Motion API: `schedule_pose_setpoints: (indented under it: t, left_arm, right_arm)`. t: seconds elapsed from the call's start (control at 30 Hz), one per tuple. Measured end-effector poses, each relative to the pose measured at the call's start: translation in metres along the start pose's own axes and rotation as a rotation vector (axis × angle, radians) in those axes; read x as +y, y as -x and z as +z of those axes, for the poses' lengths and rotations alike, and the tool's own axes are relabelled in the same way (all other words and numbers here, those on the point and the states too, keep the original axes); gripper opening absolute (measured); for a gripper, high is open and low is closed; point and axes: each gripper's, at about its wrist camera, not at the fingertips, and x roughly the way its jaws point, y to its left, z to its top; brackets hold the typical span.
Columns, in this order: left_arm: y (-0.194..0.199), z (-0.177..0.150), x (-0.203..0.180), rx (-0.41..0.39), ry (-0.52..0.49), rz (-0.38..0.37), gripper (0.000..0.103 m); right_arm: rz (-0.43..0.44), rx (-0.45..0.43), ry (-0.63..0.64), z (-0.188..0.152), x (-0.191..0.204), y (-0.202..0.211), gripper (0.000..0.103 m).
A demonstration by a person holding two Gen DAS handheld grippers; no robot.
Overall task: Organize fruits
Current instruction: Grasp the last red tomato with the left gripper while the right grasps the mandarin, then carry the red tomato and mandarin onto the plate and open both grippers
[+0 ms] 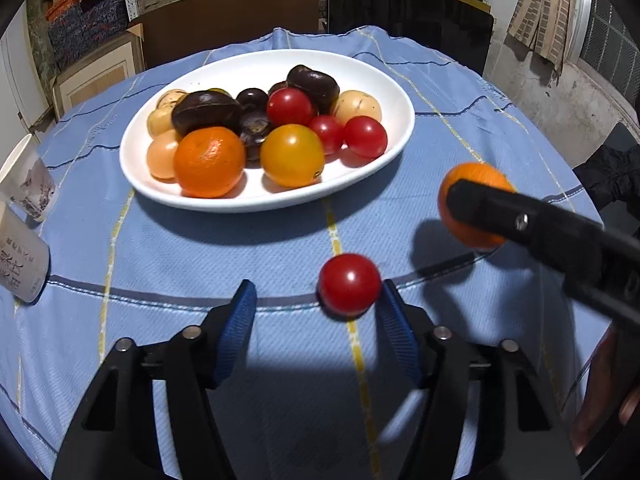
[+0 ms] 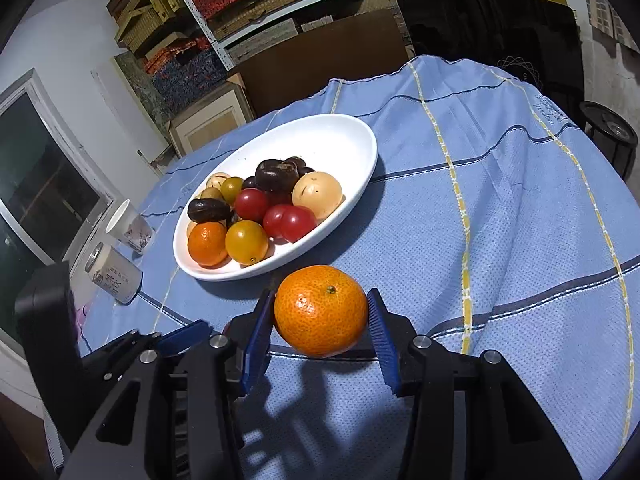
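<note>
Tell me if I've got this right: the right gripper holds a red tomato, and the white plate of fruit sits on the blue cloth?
Not quite. The right gripper holds an orange mandarin, as the right wrist view shows. The white plate does sit on the blue cloth.

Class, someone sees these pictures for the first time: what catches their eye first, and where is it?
The white plate heaped with colourful fruit, mid-table on the blue cloth. Nearer, the right hand-held gripper clamps a bright mandarin, and a red tomato sits between the left hand-held gripper's fingers.
</note>
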Motion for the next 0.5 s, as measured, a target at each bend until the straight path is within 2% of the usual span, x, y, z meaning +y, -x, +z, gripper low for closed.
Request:
schedule_pose_setpoints:
  t: [0.1, 0.13, 0.5]
  left_arm:
    - [-0.001, 0.002, -0.005, -0.009, -0.026, -0.003, 0.039]
    - [-0.001, 0.003, -0.006, -0.011, -0.031, -0.005, 0.028]
    - [0.022, -0.013, 0.016, -0.006, -0.019, -0.025, 0.028]
  right_arm:
    - [-0.002, 0.009, 0.007, 0.0, 0.001, -0.002, 0.048]
    - [-0.004, 0.012, 0.009, 0.0, 0.001, -0.003, 0.048]
    - [0.0, 0.019, 0.045, -0.003, 0.009, -0.006, 0.048]
